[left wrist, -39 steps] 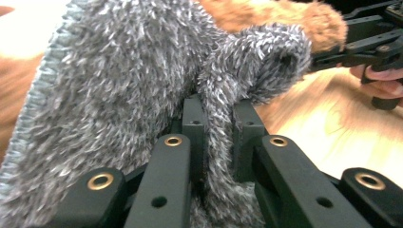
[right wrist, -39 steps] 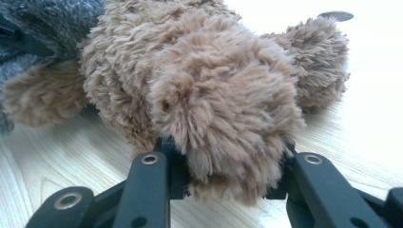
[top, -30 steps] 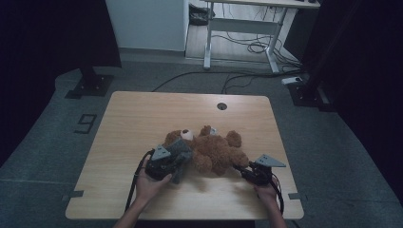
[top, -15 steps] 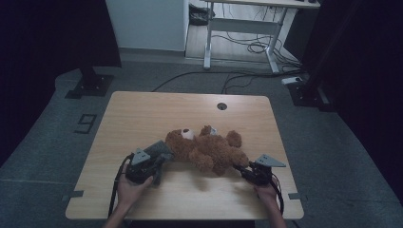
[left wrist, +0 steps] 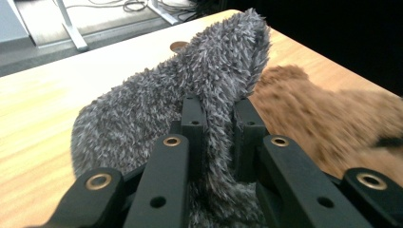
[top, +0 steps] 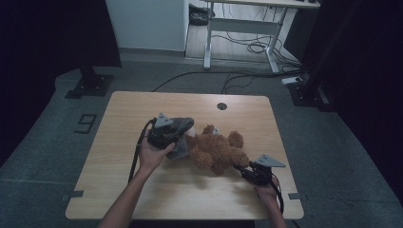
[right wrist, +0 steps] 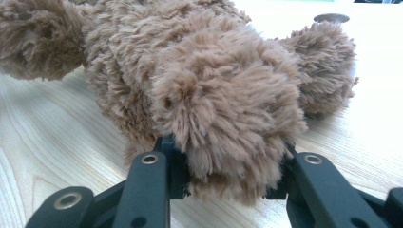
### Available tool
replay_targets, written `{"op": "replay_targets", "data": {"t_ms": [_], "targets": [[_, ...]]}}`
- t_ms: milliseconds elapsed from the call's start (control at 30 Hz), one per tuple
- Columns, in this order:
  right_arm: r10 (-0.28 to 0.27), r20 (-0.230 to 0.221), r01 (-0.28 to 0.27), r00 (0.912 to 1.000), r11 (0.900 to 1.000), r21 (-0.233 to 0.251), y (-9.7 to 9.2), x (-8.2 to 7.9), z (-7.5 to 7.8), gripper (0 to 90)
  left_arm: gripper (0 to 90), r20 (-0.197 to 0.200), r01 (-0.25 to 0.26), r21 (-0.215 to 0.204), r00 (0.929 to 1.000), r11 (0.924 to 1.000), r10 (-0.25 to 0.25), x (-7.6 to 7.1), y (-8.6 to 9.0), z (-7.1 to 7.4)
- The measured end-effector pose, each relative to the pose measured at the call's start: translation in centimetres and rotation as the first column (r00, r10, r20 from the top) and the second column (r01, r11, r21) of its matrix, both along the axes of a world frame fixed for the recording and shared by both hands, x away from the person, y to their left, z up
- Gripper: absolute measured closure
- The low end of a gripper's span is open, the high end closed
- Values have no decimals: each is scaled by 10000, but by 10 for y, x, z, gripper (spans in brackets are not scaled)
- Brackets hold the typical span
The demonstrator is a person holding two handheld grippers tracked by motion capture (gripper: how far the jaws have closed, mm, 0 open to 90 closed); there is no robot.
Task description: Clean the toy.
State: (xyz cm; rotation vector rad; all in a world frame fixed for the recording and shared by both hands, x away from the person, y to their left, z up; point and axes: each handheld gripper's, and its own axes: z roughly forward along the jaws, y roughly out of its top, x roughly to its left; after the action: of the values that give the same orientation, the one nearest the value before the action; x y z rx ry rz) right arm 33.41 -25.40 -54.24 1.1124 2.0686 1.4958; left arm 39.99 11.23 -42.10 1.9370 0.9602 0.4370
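Here the left claw [left wrist: 216, 123] pinches fuzzy grey cloth [left wrist: 157, 114]; the right claw [right wrist: 228, 164] clamps the shaggy brown teddy [right wrist: 204, 80].

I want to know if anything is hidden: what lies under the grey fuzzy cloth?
The grey fuzzy cloth is pinched in the left gripper, lifted beside the brown teddy bear. At its edges bare wooden table shows; directly beneath, the cloth itself blocks the view.

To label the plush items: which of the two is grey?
The grey plush piece, pinched in the left tool, raised beside the bear's head. The brown teddy bear lies on the table, gripped by the right tool.
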Motion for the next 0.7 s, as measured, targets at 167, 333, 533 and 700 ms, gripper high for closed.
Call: {"op": "replay_targets", "data": {"t_ms": [167, 333, 533, 700], "targets": [[13, 20, -13, 10000, 10000, 5, -1, 1, 0, 624, 782, -728, 192, 715, 9972, 9973, -139, 19, -11, -21], [-256, -160, 258, 9995, 9995, 156, 1, 4, 0, 622, 788, -729, 207, 143, 9971, 9997, -196, 7, -2, -34], [-664, -384, 670, 9971, 9976, 157, 6, 11, -1, 623, 789, -663, 352, -105, 9972, 9993, -358, -17, 7, -46], [-989, -645, 1005, 9930, 9947, 216, 10, 21, -2, 625, 788, -691, 351, -498, 9969, 9981, -385, -26, 10, -54]]}}
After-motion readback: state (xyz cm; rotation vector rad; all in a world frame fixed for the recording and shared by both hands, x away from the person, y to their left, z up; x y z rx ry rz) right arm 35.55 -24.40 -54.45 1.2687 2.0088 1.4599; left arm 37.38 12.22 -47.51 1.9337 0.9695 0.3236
